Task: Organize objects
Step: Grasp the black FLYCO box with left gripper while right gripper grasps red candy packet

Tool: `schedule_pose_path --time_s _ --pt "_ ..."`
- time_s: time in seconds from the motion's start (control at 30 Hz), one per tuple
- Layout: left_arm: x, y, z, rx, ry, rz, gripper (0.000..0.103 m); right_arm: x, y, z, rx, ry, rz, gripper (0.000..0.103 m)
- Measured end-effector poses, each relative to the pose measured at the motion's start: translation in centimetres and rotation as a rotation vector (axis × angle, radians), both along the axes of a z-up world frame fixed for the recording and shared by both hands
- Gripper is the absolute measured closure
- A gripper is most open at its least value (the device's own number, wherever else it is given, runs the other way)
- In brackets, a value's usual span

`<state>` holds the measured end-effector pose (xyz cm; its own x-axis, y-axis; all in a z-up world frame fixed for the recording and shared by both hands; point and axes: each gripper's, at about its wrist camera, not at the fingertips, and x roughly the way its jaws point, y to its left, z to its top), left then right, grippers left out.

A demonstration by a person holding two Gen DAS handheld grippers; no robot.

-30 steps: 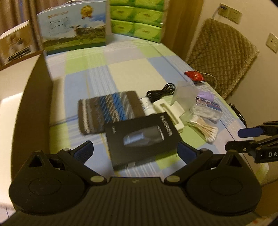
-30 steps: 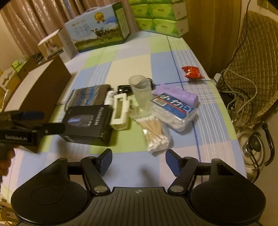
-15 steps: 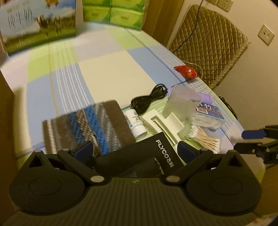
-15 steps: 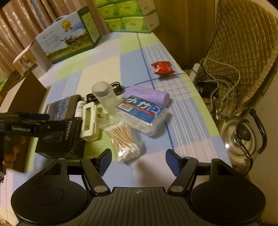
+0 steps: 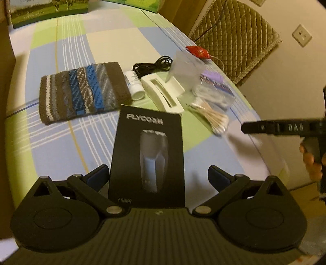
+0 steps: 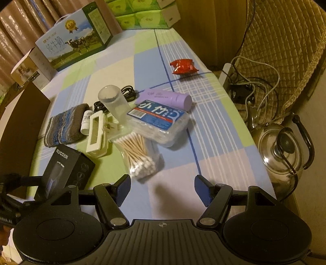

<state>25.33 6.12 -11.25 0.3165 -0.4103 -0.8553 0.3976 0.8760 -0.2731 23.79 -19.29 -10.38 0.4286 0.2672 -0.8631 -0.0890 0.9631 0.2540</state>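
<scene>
A black shaver box (image 5: 147, 159) lies on the checked tablecloth between the fingers of my left gripper (image 5: 159, 176), which is open around its near end; it also shows in the right wrist view (image 6: 65, 169). Beyond it lie a striped towel (image 5: 81, 91), a small white bottle (image 5: 135, 85), a white holder (image 5: 163, 91), a black cable (image 5: 152, 64), a clear cup (image 6: 116, 104), a bag of cotton swabs (image 6: 138, 155), a clear swab box (image 6: 161, 124), a purple tube (image 6: 165, 97) and a red packet (image 6: 183, 66). My right gripper (image 6: 162, 188) is open and empty, just short of the swab bag.
A milk carton box (image 6: 73, 44) and green tissue boxes (image 6: 146, 18) stand at the table's far end. A brown cardboard box (image 6: 22, 122) stands at the left. A quilted chair (image 6: 285, 51), loose cables and a metal kettle (image 6: 285, 146) are off the right edge.
My left gripper has swung and moved in, so the shaver box now lies lengthwise between its fingers. My right gripper has come closer to the swab bag.
</scene>
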Motion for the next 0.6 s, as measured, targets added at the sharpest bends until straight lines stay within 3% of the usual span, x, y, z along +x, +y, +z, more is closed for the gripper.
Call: schedule_pose_path --time_s 0.3,0.43,0.6 --pt "1.9 -3.6 -0.5 0.187 -0.074 0.030 0.003 -0.2 -0.2 0.4 0.017 -0.019 0.036 0.033" --pt "2.2 -4.3 -1.3 0.237 -0.057 0.052 0.025 -0.1 -1.0 0.8 0.024 -0.048 0.051 0.029" --pt "1.5 -3.2 -1.3 0.238 -0.054 0.145 0.026 1.2 -1.9 1.3 0.023 -0.103 0.105 0.029"
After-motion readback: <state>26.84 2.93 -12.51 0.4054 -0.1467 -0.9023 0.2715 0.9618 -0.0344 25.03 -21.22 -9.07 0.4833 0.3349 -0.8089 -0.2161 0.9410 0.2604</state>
